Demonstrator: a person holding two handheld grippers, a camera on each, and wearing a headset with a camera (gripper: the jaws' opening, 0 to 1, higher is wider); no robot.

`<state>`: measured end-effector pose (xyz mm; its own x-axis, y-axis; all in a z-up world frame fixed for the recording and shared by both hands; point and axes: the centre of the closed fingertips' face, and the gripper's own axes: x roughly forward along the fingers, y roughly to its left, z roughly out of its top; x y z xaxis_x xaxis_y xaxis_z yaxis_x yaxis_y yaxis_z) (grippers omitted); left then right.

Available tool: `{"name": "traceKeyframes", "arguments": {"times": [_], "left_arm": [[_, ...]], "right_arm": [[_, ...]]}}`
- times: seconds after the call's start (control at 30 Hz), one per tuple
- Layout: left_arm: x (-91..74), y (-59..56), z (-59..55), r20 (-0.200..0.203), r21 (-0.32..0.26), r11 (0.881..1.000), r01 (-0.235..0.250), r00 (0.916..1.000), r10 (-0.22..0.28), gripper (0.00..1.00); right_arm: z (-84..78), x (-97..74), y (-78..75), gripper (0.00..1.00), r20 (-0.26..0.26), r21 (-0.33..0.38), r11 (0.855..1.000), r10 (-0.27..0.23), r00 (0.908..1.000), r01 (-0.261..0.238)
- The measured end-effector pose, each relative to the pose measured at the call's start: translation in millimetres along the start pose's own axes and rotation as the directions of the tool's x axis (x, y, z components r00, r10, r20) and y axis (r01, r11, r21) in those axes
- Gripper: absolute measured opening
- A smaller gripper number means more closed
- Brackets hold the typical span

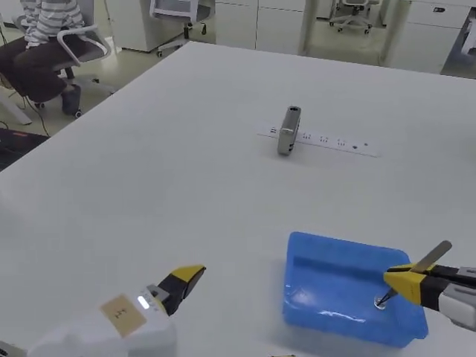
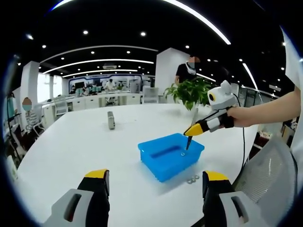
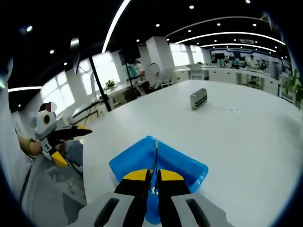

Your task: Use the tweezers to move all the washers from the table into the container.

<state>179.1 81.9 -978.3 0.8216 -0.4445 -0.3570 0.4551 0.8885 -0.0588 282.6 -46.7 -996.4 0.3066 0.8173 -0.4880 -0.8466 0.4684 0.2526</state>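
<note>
Blue container lies under tweezers clamped in your right gripper, seemingly for a drop; left gripper idles, jaws wide.

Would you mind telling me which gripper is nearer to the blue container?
Right. The right gripper is over the blue container, its tweezers dipping inside; the left gripper is over the table, apart to the container's left.

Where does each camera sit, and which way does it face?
Head view: on the headset, looking down at the blue plastic container and both grippers.
Left gripper view: on the left gripper, facing the container between its open jaws.
Right gripper view: on the right gripper, jaws shut on metal tweezers, aimed into the container.
Shared: the container.
</note>
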Motion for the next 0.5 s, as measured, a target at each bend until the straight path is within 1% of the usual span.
{"name": "traceKeyframes", "arguments": {"times": [0.1, 0.5], "left_arm": [[-0.2, 0.6, 0.0, 0.001, -0.002, 1.0, -0.003, 1.0, 0.003, 0.82], [-0.7, 2.1, 1.3, 0.009, -0.007, 1.0, -0.008, 0.9999, 0.008, 0.81]], "right_arm": [[-0.4, 4.3, -3.3, 0.03, -0.01, -0.001, 1.0, -0.007, 0.9999, 0.007], [-3.8, 21.0, -10.3, 0.03, -0.042, -0.003, 1.0, -0.007, 0.9991, 0.007]]}}
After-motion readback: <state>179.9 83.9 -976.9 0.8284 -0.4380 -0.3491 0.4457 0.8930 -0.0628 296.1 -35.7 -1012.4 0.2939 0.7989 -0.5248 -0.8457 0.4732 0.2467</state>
